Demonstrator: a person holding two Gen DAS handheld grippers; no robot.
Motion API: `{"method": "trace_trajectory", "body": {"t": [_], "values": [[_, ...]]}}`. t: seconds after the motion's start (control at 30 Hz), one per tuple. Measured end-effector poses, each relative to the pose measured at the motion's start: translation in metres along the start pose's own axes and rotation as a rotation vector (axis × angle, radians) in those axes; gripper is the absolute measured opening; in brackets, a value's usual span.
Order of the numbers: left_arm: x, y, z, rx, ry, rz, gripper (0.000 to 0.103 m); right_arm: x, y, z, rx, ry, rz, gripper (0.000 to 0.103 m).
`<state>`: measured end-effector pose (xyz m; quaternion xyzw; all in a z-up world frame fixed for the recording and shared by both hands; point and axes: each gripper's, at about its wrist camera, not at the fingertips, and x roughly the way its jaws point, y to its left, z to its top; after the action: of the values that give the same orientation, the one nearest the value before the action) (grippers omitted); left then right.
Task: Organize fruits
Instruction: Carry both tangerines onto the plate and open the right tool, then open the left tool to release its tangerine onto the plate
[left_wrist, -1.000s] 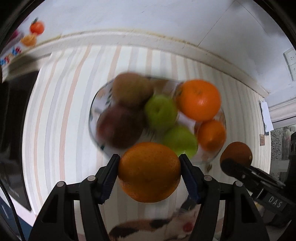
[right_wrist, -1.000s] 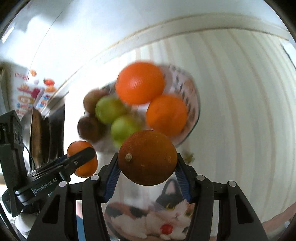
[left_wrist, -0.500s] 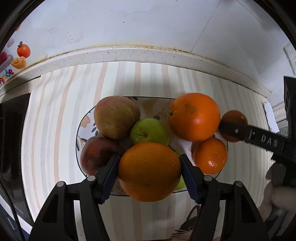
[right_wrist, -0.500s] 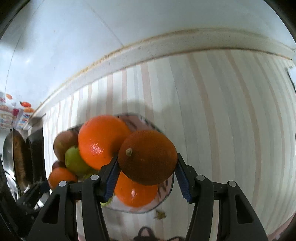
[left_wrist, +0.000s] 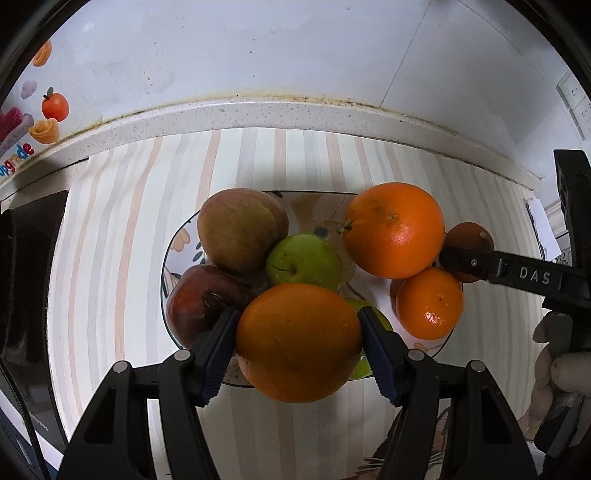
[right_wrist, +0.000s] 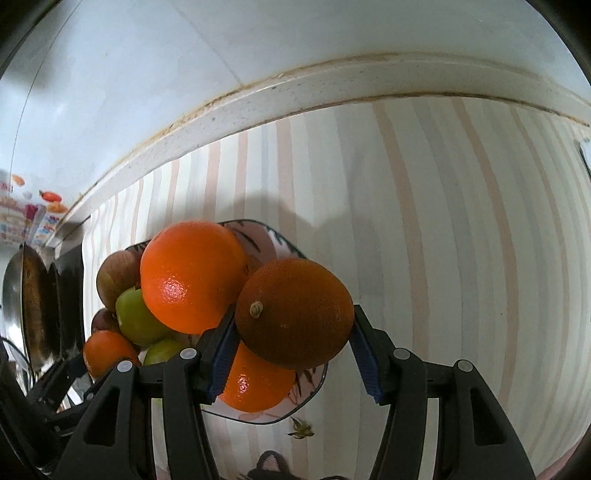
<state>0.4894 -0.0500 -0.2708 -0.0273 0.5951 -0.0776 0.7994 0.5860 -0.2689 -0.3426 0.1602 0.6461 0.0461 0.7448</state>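
The left gripper (left_wrist: 297, 343) clamps an orange (left_wrist: 298, 341) just over the plate (left_wrist: 168, 266)'s near edge; the right gripper (right_wrist: 291, 343) grips a darker orange (right_wrist: 294, 313) above its far-right rim.

Black left gripper (left_wrist: 298, 341) with ribbed blue pads (left_wrist: 218, 354) and silver screws.

The held orange (left_wrist: 298, 341) hides most of a green apple (left_wrist: 371, 332); the plate (left_wrist: 171, 254) is largely covered by fruit.
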Motion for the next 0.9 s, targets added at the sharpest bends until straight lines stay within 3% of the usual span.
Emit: {"method": "trace_trajectory", "body": {"t": [0.23,0.33,0.57,0.9], "values": [[0.003,-0.001,0.006,-0.016,0.017,-0.014,0.064,0.004,0.005,0.000,-0.009,0.024,0.011,0.072],[0.003,0.000,0.006,-0.027,0.022,-0.021,0.064,0.000,0.004,-0.002,0.012,0.018,0.020,0.083],[0.003,0.000,0.006,-0.041,0.034,-0.025,0.064,-0.015,0.009,-0.014,0.024,-0.029,0.053,0.084],[0.003,-0.001,-0.003,0.001,-0.081,-0.012,0.062,-0.039,0.018,-0.039,0.012,-0.105,0.091,0.084]]}}
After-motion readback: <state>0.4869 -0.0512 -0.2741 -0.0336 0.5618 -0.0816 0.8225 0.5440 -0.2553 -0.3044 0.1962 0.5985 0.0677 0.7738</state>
